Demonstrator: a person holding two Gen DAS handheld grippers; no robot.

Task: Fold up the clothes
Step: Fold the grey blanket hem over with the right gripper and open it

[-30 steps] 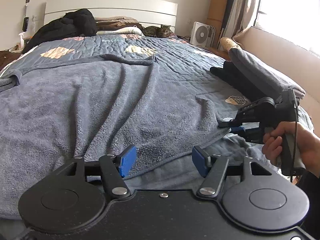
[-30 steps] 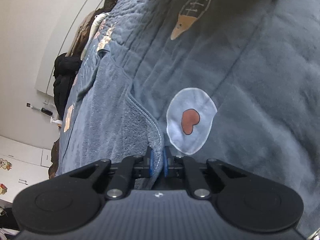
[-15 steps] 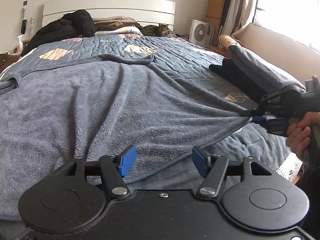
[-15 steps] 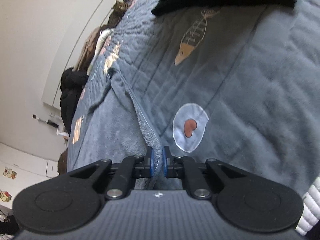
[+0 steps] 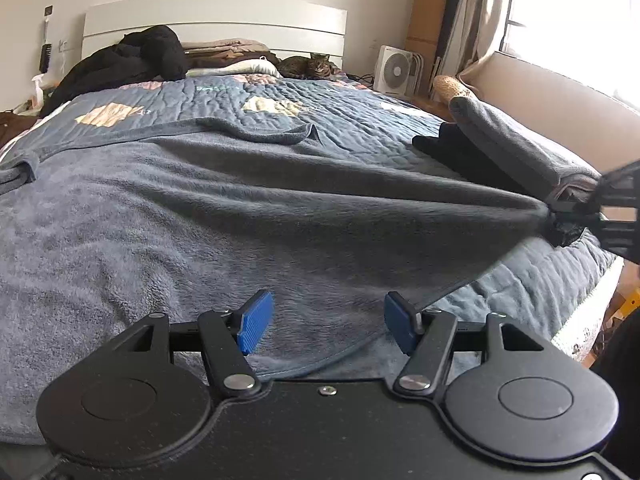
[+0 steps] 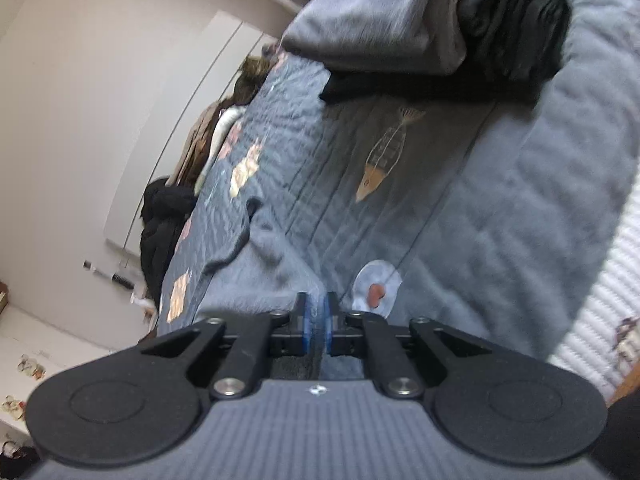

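A large grey fleece blanket lies spread over the bed. Its right corner is lifted off the quilt and pulled taut toward my right gripper at the right edge of the left wrist view. In the right wrist view the right gripper is shut on that corner, and the blanket runs away from the blue pads. My left gripper hovers open just above the blanket's near hem, nothing between its blue pads.
A blue quilt with patches covers the bed. Folded grey and black clothes are stacked at the right side. A black jacket, pillows and a cat lie by the headboard. A fan stands beyond the bed.
My right gripper closed on the blanket corner and moved up and to the right, lifting it and stretching the fabric taut. The left gripper stayed still and open.
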